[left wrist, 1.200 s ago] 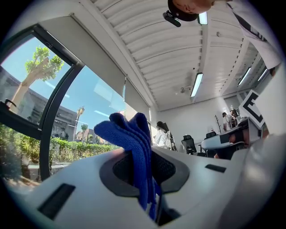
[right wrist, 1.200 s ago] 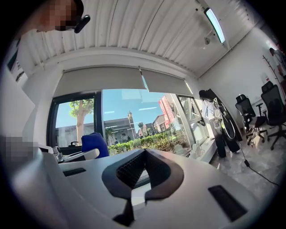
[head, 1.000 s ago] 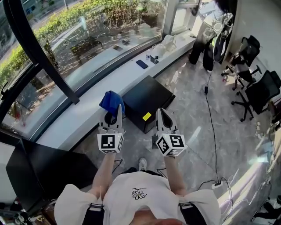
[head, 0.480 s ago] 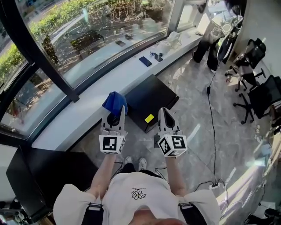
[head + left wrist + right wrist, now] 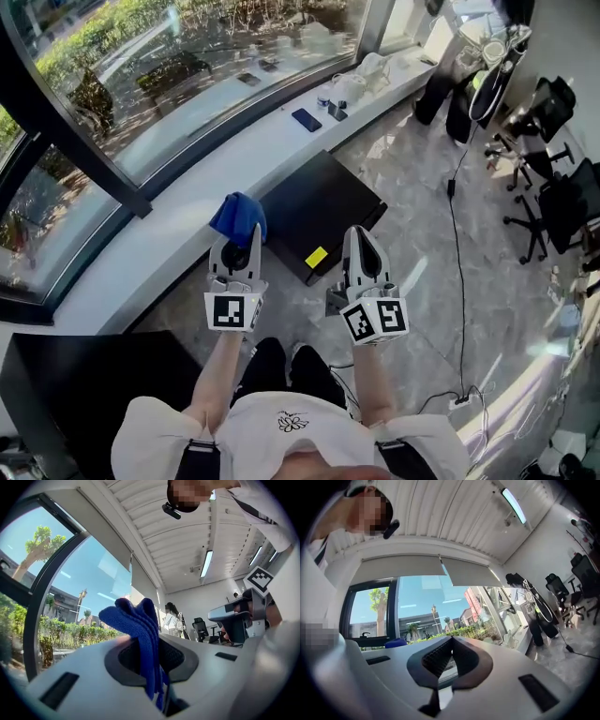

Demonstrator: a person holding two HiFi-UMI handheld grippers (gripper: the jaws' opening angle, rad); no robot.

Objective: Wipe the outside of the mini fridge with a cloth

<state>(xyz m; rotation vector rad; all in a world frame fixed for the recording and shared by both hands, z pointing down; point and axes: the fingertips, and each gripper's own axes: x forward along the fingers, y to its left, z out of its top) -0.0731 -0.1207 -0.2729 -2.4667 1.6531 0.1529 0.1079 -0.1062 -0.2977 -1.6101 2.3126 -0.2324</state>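
left gripper — clamped on blue cloth, lower folds buried between jaws | right gripper — tips together, empty | fridge, mostly top showing

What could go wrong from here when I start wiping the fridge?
1. The cloth is pinched only by a narrow fold in the left gripper, the rest bunched above; a firm stroke could pull it out.
2. The mini fridge sits low on the floor; reaching down, the shut, empty right gripper might knock its top.
3. A cable trails across the floor beside it, a possible snag.
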